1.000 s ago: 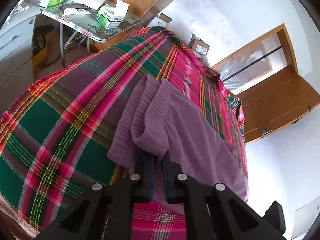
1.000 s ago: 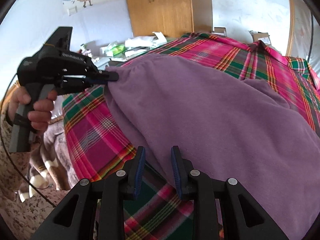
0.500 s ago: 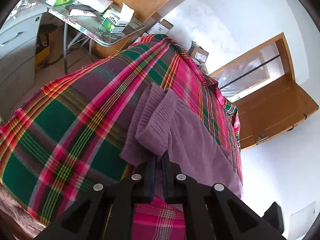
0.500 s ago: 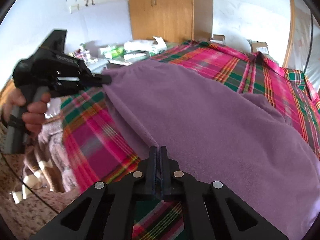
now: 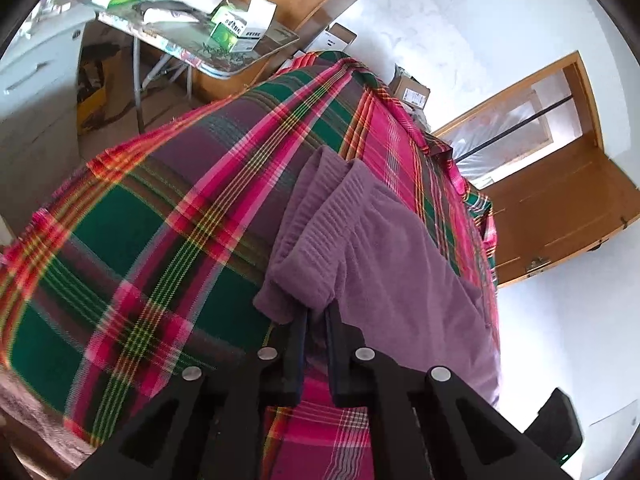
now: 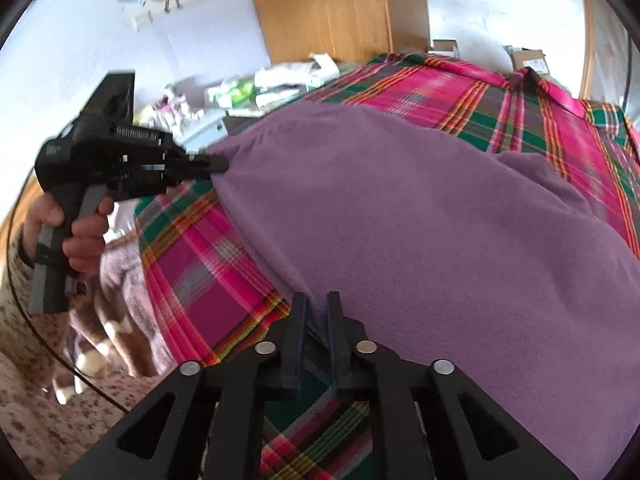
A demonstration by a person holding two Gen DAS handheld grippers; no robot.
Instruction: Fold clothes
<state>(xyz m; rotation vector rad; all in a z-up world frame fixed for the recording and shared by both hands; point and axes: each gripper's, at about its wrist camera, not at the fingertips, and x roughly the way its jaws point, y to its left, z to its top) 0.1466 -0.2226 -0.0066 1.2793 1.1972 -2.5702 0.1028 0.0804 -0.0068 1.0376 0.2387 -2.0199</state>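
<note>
The right tongs (image 6: pixel 316 312), open a second earlier, had closed on the near hem of the purple garment (image 6: pixel 420 216) lying along the bed's (image 5: pixel 132 240) near edge. The left tongs (image 5: pixel 316 320) kept pinching its ribbed corner, so both ends seemed ready for lifting into a fold.

You see a plain purple garment (image 6: pixel 440 220) with a ribbed cuff at your twelve o'clock, lying on a plaid bedspread (image 5: pixel 132 248) of pink, green and dull purple with thin yellow lines. Both your grippers (image 6: pixel 316 312) are black.
</note>
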